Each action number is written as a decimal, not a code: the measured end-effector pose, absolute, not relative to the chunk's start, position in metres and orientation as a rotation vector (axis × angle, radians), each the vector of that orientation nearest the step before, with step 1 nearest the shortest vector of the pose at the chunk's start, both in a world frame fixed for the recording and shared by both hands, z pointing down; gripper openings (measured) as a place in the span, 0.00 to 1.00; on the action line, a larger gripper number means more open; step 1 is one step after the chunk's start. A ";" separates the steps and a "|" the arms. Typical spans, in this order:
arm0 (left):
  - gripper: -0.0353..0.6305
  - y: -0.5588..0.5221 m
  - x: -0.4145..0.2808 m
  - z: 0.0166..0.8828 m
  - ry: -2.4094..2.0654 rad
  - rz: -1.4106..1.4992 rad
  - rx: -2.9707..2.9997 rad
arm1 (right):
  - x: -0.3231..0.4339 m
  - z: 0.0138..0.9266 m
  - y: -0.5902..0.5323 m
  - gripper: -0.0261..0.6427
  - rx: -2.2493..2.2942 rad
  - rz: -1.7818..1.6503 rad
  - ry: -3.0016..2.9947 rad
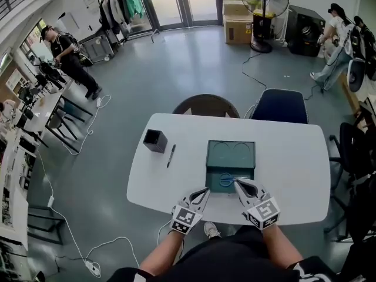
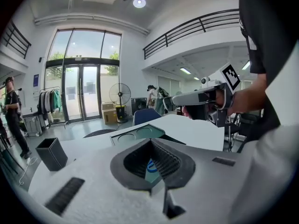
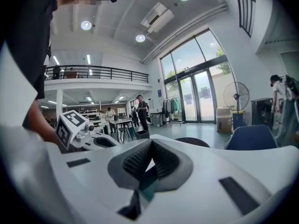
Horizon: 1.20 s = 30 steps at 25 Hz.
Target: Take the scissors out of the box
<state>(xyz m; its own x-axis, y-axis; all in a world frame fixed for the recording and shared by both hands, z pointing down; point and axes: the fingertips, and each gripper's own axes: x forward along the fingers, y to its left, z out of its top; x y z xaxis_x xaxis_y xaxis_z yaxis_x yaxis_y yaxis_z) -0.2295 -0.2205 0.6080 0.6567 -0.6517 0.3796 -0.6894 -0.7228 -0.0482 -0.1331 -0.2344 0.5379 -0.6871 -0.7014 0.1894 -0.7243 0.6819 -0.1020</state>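
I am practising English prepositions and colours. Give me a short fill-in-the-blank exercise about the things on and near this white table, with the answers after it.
1. The scissors in the green box have ___ handles.
2. In the head view, the pen lies to the ___ of the box.
3. Behind the table stand ___ chairs.

Missing words: blue; left; two

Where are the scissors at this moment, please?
In the head view, the scissors lie inside the open green box at mid-table, just ahead of the right gripper.
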 end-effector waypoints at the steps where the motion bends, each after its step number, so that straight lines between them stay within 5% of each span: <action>1: 0.07 -0.223 -0.230 0.610 -1.102 0.585 2.778 | -0.132 0.540 -0.235 0.05 1.204 0.266 -2.748; 11: 0.09 -0.260 -0.203 0.623 -1.023 0.670 2.783 | -0.104 0.545 -0.252 0.05 1.278 0.293 -2.710; 22: 0.39 -0.283 -0.157 0.680 -0.749 1.066 2.759 | -0.058 0.544 -0.273 0.05 1.335 0.317 -2.691; 30: 0.37 -0.292 -0.139 0.725 -0.500 1.445 2.731 | -0.030 0.558 -0.279 0.05 1.365 0.366 -2.668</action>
